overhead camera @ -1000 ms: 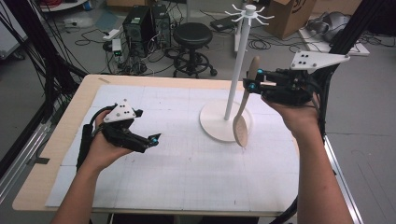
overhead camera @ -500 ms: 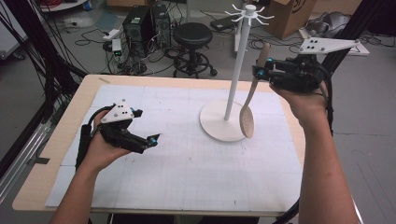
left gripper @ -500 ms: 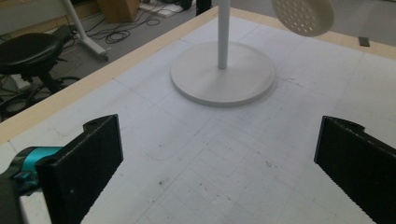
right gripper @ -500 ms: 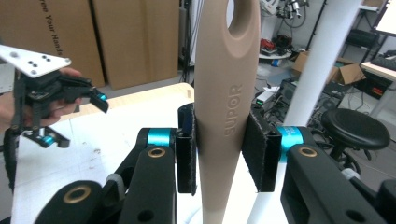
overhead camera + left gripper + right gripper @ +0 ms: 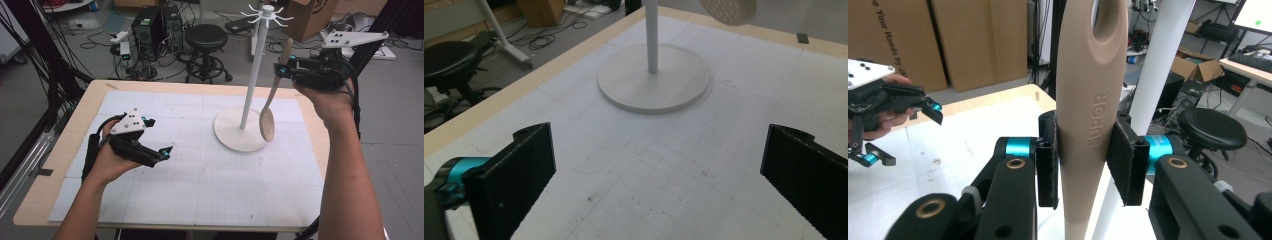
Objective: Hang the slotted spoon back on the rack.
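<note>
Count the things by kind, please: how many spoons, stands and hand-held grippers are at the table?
Spoon: 1
Stand: 1
Hand-held gripper: 2, left hand-held gripper and right hand-held gripper
Total: 4

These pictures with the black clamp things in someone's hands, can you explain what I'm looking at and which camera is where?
A person sits at a table and holds a hand-operated two-jaw gripper in each hand; there is no robot arm.

The high view looks down from above the person's side. The other two cameras ride on the grippers and look along their black jaws.

On the gridded white mat stands a white utensil stand with a round base, a tall pole and hooks at the top.

The right gripper is raised beside the pole, its jaws shut on the handle of a beige slotted spoon; the right gripper view shows the pads pressing the handle, which has a hanging hole. The bowl hangs over the base.

The left gripper is low over the mat, jaws open, holding nothing.
</note>
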`<state>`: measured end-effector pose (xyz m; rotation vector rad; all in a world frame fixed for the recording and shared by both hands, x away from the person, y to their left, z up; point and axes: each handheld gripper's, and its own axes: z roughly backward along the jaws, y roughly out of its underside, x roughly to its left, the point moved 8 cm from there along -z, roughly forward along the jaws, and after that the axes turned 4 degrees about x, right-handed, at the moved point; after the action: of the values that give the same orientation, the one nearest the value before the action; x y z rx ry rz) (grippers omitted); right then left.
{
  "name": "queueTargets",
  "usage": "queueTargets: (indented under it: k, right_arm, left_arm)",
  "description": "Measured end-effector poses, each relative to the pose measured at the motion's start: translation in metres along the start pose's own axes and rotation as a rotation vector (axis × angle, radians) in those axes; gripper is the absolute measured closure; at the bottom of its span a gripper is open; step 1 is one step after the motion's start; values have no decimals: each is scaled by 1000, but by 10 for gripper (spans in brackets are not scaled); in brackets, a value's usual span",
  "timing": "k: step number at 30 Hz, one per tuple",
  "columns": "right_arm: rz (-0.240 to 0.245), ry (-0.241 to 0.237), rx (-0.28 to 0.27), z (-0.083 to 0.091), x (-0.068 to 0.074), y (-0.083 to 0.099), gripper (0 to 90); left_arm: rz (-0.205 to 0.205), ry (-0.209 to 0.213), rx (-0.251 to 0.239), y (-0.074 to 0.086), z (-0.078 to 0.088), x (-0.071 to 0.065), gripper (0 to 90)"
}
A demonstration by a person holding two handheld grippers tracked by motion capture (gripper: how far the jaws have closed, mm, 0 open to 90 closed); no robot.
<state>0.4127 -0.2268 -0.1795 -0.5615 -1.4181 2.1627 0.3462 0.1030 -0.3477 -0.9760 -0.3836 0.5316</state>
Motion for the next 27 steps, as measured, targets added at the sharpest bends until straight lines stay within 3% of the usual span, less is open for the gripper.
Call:
queueTargets:
  k: [14,27]
  right_arm:
    - [-21,67,48,-7,-23,-12,686]
    - [-45,99,55,-11,-31,-16,686]
  left_arm:
    - [-1,-4,11,2,-1,-1,16]
    - [2,4,12,3,-2,0,16]
